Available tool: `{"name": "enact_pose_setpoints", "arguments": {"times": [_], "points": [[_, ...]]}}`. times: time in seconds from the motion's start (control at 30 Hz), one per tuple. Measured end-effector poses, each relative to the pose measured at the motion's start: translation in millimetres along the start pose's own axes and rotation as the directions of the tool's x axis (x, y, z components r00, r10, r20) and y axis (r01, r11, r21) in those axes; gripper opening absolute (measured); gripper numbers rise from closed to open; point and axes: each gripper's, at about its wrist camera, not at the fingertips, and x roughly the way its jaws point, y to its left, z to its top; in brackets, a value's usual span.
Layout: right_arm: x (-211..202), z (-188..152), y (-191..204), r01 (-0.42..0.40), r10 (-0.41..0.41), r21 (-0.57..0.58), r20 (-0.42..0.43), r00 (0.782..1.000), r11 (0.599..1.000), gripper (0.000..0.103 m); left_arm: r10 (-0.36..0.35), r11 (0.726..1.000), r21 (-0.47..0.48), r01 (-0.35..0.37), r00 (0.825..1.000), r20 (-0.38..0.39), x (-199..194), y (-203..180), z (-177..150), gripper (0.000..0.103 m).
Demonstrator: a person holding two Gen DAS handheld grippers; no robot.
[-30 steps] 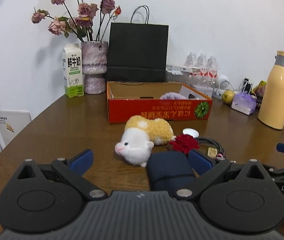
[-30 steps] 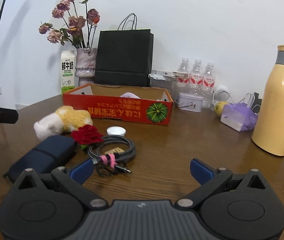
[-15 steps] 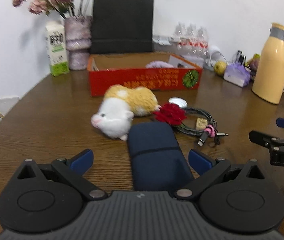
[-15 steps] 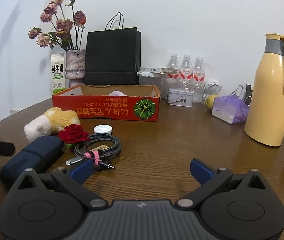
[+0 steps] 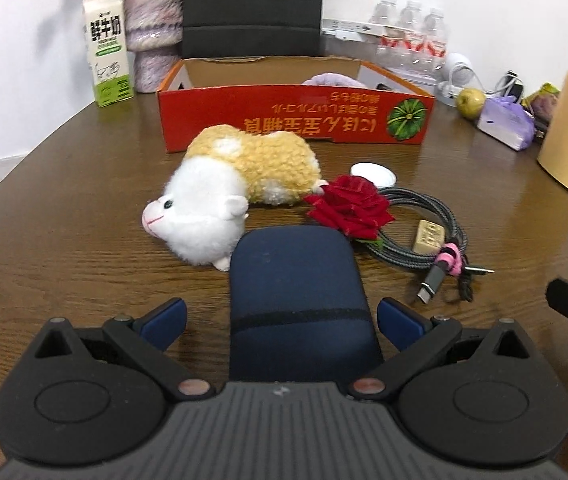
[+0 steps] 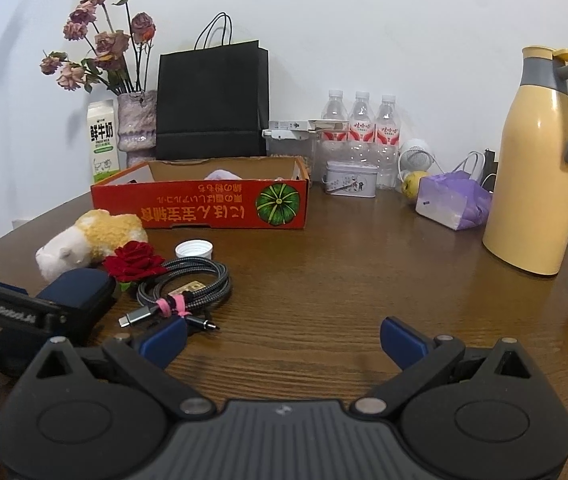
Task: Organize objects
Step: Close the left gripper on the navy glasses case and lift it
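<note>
Left tongs (image 5: 279,316) apart, astride blue case (image 5: 298,292) | right tongs (image 6: 281,334) apart, empty | box (image 5: 296,120) holds little; toy (image 5: 231,192), rose (image 5: 350,206), cable (image 5: 424,220) remain on worktop (image 5: 63,208)

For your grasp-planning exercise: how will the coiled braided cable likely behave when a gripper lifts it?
The braided cable looks floppy, so its loops would probably sag. The pink tie should keep the coil together. Its loose plug ends may dangle and snag the red rose lying against it.

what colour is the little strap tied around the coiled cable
Pink. The strap bundles the grey braided cable near its plugs; the left wrist view shows it best.
</note>
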Motion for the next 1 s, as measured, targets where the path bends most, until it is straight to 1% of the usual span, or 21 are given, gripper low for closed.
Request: {"name": "enact_pose_setpoints", "arguments": {"times": [0.13, 0.23, 0.27, 0.3, 0.37, 0.5, 0.6, 0.73, 0.9, 1.0], "points": [[1.3, 0.2, -0.3, 0.003, -0.003, 0.001, -0.007, 1.0, 1.0, 0.103, 0.009, 1.0, 0.002, -0.01, 1.0, 0.002, 2.5, -1.9, -1.2, 0.103], [2.0, 0.2, -0.7, 0.006, -0.006, 0.002, -0.011, 1.0, 1.0, 0.103, 0.016, 1.0, -0.005, -0.016, 1.0, 0.014, 3.4, -3.1, -3.3, 0.098], [2.2, 0.1, -0.7, 0.008, -0.008, 0.003, -0.013, 1.0, 1.0, 0.103, 0.021, 1.0, -0.005, -0.02, 1.0, 0.023, 2.6, -3.7, -4.1, 0.094], [2.7, 0.3, -0.7, 0.01, -0.01, 0.003, -0.014, 1.0, 1.0, 0.103, 0.012, 1.0, -0.006, -0.012, 0.999, 0.032, 1.5, -4.2, -4.9, 0.087], [3.3, 0.1, -0.7, 0.013, -0.013, 0.002, -0.018, 1.0, 1.0, 0.103, -0.008, 1.0, 0.001, 0.008, 0.998, 0.056, -2.7, -6.5, -6.9, 0.075], [5.2, -0.1, -1.5, 0.02, -0.02, 0.004, -0.027, 0.999, 1.0, 0.103, -0.004, 1.0, 0.007, 0.003, 0.994, 0.112, -8.8, -8.8, -12.0, 0.065], [6.3, 0.2, -1.2, 0.028, -0.028, 0.008, -0.031, 0.999, 1.0, 0.103, -0.019, 1.0, 0.008, 0.018, 0.988, 0.151, -17.8, -5.8, -13.5, 0.064], [7.2, -0.2, -0.2, 0.03, -0.03, 0.003, -0.037, 0.999, 1.0, 0.103, -0.034, 0.999, 0.034, 0.027, 0.976, 0.216, -34.9, -4.4, -16.8, 0.063], [7.5, -0.3, 1.2, 0.033, -0.033, -0.001, -0.042, 0.999, 0.999, 0.103, -0.04, 0.999, 0.027, 0.035, 0.964, 0.262, -49.3, 6.1, -17.2, 0.063], [6.9, -0.6, 2.1, 0.034, -0.035, -0.007, -0.036, 0.999, 0.999, 0.103, -0.029, 1.0, 0.017, 0.026, 0.957, 0.29, -55.4, 15.1, -16.5, 0.063]]}}
